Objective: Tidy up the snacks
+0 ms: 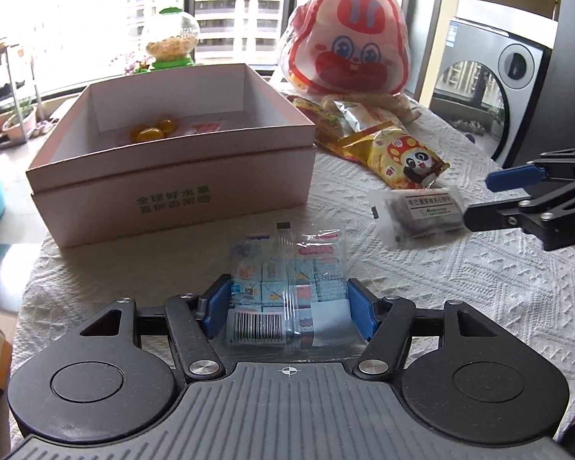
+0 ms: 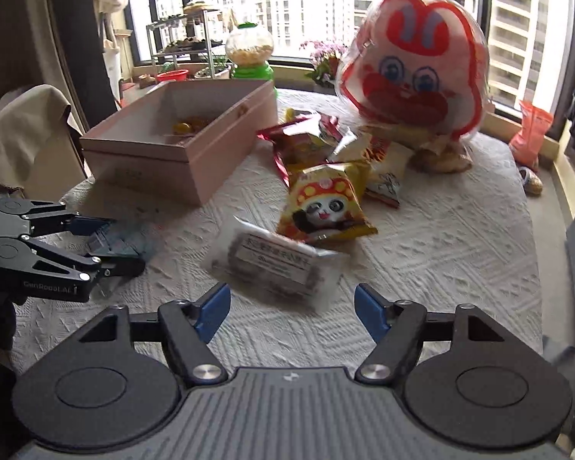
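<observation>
My left gripper point(image 1: 290, 306) is shut on a clear packet of small blue candies point(image 1: 287, 280), its blue pads pressing both sides, just in front of the pink box point(image 1: 172, 176). From the right wrist view the left gripper point(image 2: 124, 245) holds that bluish packet point(image 2: 136, 241) at the left. My right gripper point(image 2: 292, 310) stands open, with nothing between its pads. A clear packet of dark snack with a white label point(image 2: 276, 264) lies blurred just ahead of it. In the left wrist view the right gripper point(image 1: 477, 202) sits beside that packet point(image 1: 418, 211).
The pink box point(image 2: 226, 145) holds yellow candies point(image 1: 149, 132) and a small red packet point(image 1: 207, 127). A panda snack bag point(image 1: 410, 161) and other packets are piled before a big rabbit-face bag point(image 1: 349, 42). A green candy dispenser point(image 1: 170, 38) stands behind the box. White cloth covers the table.
</observation>
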`<state>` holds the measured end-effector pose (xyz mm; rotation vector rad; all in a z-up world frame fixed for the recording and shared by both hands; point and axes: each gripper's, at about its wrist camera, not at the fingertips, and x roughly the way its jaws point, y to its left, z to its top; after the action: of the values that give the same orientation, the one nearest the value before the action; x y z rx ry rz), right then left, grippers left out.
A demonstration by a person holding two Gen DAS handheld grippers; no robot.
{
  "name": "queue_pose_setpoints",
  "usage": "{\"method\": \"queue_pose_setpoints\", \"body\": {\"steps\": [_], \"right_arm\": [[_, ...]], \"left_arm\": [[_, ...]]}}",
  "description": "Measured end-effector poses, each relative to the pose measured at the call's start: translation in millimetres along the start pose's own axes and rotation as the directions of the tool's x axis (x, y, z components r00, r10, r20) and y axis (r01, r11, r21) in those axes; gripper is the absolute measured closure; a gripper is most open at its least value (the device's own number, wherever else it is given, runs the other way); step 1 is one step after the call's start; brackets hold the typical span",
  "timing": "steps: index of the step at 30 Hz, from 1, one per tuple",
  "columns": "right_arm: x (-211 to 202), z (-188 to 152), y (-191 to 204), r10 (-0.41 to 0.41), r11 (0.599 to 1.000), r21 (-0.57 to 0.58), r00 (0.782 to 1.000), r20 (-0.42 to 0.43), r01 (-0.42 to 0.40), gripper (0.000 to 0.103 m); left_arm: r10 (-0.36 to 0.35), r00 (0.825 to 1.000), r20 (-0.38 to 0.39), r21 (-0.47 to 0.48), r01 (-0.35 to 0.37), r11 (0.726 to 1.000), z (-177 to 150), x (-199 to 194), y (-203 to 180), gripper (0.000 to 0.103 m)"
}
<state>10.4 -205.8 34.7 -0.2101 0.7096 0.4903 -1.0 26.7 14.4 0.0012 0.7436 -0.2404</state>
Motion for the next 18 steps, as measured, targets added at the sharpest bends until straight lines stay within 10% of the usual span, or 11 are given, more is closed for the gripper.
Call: {"method": "queue_pose_setpoints", "body": {"steps": [12, 18], "right_arm": [[57, 22, -31, -0.172, 0.977, 0.119, 0.983, -0.056, 0.178, 0.044], [9, -11, 5, 0.077, 0.997, 0.011, 0.987, -0.141, -0.076, 0.044]], "left_arm": [[-0.024, 1.0, 0.013, -0.018, 0.024, 1.0, -4, -3, 4, 0.034], [-0.009, 1.0, 0.018, -0.015, 0.009, 1.0, -4, -3, 1, 0.034]]}}
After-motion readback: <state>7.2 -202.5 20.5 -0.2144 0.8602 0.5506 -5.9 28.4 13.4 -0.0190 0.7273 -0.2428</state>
